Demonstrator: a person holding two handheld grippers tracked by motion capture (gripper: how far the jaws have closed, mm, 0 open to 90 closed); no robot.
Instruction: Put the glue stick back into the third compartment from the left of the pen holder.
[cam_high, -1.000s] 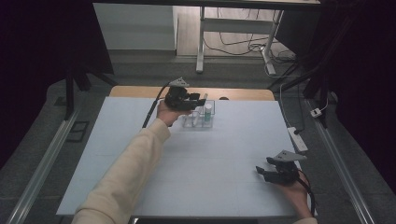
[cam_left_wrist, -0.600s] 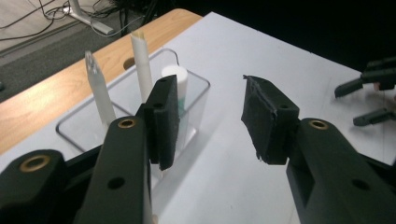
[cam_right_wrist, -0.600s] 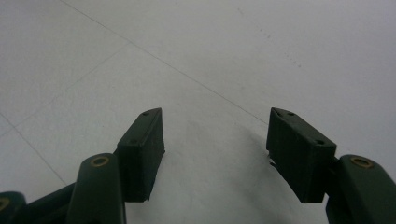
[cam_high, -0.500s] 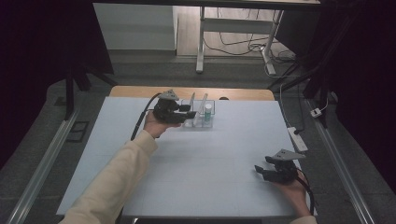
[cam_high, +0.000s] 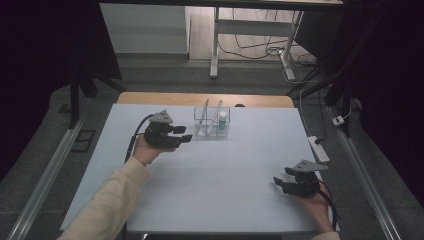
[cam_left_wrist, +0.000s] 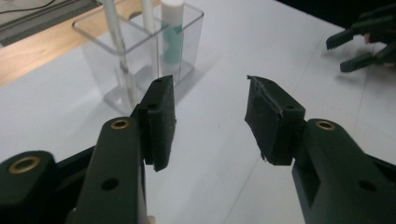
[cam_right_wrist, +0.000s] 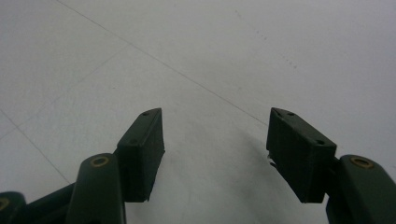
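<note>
Jaws of the left gripper (cam_high: 186, 137) have just been opening and stand apart with nothing between them, just beside the clear rack (cam_high: 211, 121), which holds two thin tubes and a green-labelled vial (cam_high: 222, 120). Placing looks done. Jaws of the right gripper (cam_high: 280, 183) gape empty over the pale tabletop (cam_high: 225, 175); dark floor surrounds it.

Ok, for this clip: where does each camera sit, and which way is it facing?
High view: above the person's side, looking forward and down on the table; forearms, left gripper and right gripper show.
Left gripper view: rides the left gripper, faces the clear holder past its open, empty jaws.
Right gripper view: faces bare table between open jaws.
Shared: holder and right gripper appear in high and left gripper views.
</note>
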